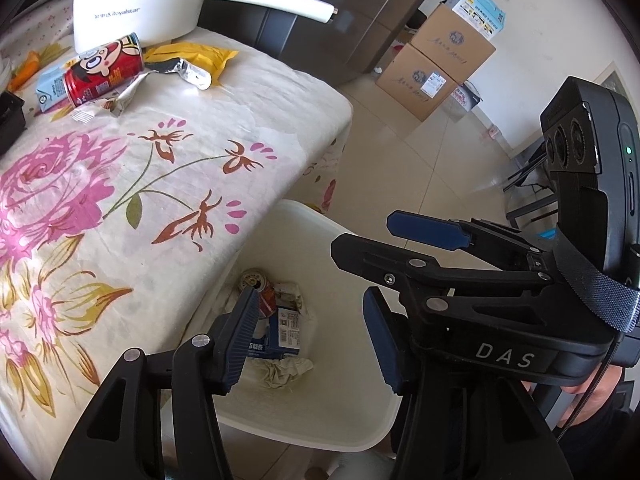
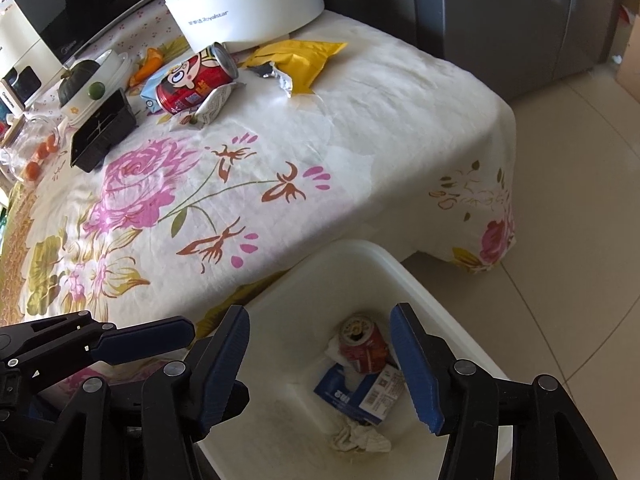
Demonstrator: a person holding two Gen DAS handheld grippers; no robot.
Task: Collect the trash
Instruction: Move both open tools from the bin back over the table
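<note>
Both claws hang wide over the white bin (image 2: pixel 400 276), left gripper (image 1: pixel 310 340) and right gripper (image 2: pixel 332 368) holding nothing. Inside the bin: crushed can (image 2: pixel 362 346), blue carton (image 2: pixel 352 396), crumpled tissue (image 2: pixel 360 438).

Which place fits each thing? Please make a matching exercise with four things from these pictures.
Things:
1. crushed can
2. cartoon can
3. yellow bag
4. white pot

Places:
A. on the table, lying beside the cartoon can
B. at the table's far edge, upright
C. inside the bin
D. on its side on the table

Pairs: 1-C, 2-D, 3-A, 4-B
</note>
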